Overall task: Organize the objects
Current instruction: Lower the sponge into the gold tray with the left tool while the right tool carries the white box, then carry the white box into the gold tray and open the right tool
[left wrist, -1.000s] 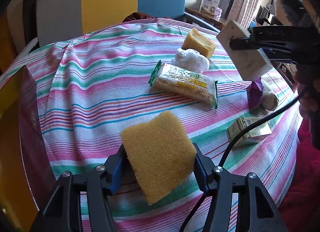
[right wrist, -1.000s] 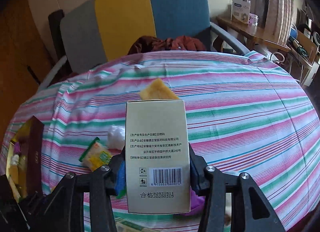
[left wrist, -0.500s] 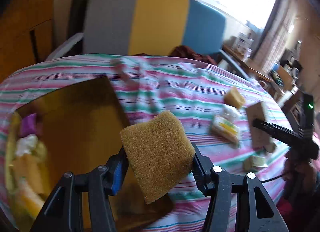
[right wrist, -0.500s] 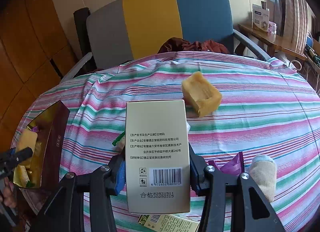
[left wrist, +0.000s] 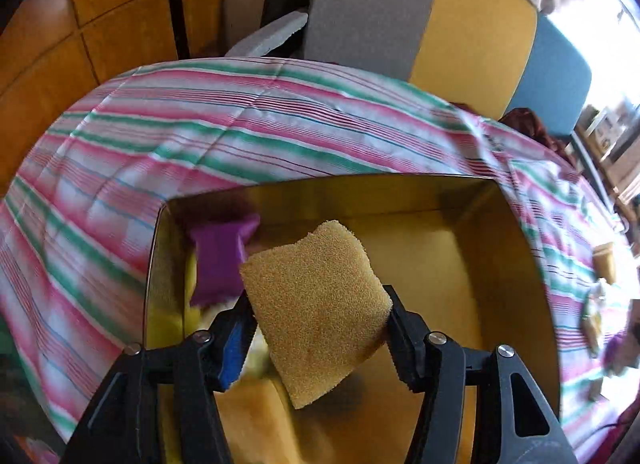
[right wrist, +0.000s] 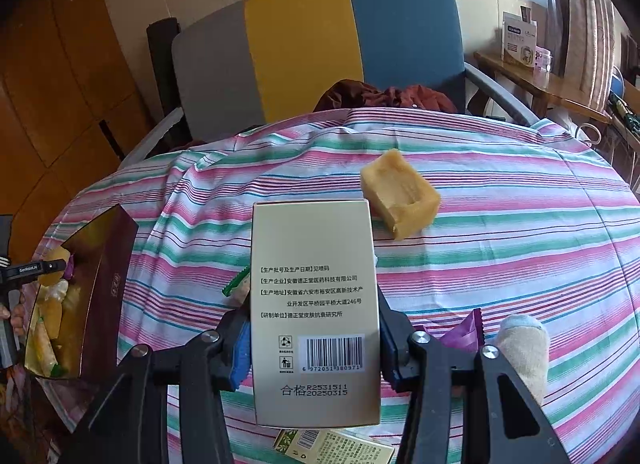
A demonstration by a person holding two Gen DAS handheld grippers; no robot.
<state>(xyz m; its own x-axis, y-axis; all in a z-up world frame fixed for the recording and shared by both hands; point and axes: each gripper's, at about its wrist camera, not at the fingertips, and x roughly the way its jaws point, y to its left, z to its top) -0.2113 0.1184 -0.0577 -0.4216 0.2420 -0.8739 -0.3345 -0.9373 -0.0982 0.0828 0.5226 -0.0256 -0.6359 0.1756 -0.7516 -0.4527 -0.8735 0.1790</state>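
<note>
The left gripper (left wrist: 320,328) has a yellow sponge (left wrist: 318,310) between its fingers (left wrist: 236,334); the jaws are opening, yet both sides of the sponge still touch the pads, and it hangs tilted with one corner down. It hovers over the open gold-lined box (left wrist: 516,264), above the box's bare middle floor. Inside the box, towards its left wall, lie a purple packet (left wrist: 220,260) and some yellow items, blurred and hard to tell apart. The box sits on the striped cloth (left wrist: 200,136) of the tabletop, near its edge.

The right gripper (right wrist: 314,348) is closed on a tall pale carton (right wrist: 314,292), held upright with the barcode side facing the camera; the blue pads press its two long edges. It hangs above the striped cloth (right wrist: 520,224), well to the right of the box (right wrist: 112,264), whose dark red outer wall shows here. Beyond the carton, just past its upper right corner, a yellow block of soap (right wrist: 400,194) rests on the cloth. Right of the carton lie a purple wrapper (right wrist: 466,330) and a rolled sock (right wrist: 522,348). A green-edged packet (right wrist: 238,288) peeps out behind the carton's left edge, and a small printed box (right wrist: 332,448) lies below it. The other gripper (right wrist: 36,267), held by a hand (right wrist: 14,310), reaches over the box at the left. A grey, yellow and blue chair (right wrist: 312,52) stands behind the tabletop.
</note>
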